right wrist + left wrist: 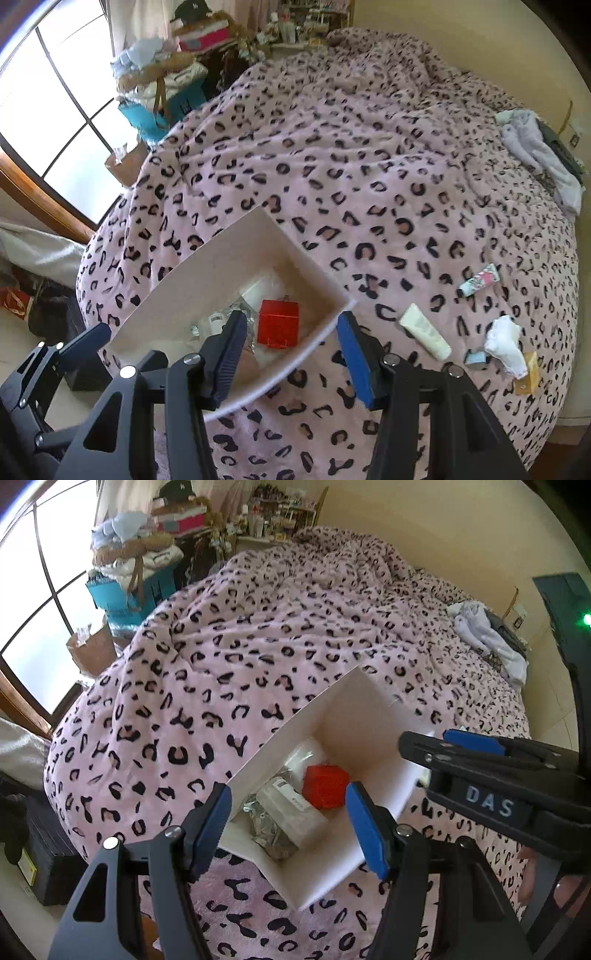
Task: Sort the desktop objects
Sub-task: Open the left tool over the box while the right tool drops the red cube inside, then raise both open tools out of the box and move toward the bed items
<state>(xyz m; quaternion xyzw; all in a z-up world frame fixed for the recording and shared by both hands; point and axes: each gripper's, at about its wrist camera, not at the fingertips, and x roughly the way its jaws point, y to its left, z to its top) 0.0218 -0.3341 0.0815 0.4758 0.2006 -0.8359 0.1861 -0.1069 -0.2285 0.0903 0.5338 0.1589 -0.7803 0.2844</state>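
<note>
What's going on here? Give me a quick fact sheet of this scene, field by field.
Surface: pink leopard-print blanket on a bed
Container: white box, open
Inside box: red box, clear packets
Still outside, right of box: white tube, floral tube, crumpled white wrapper, small yellow box
Left hand-held gripper: open, empty, above box
Right hand-held gripper: open, empty, over box's near rim

The white box point(207, 273) stood open-topped on the bed point(369, 166), its walls ringing a red block point(277, 324) and some packets, leaving little bare floor inside. To its right, a white tube point(424, 331), a patterned tube point(479, 280) and a crumpled white wad point(505, 341) cluttered the blanket. Farther up, the bed lay open and unobstructed.
</note>
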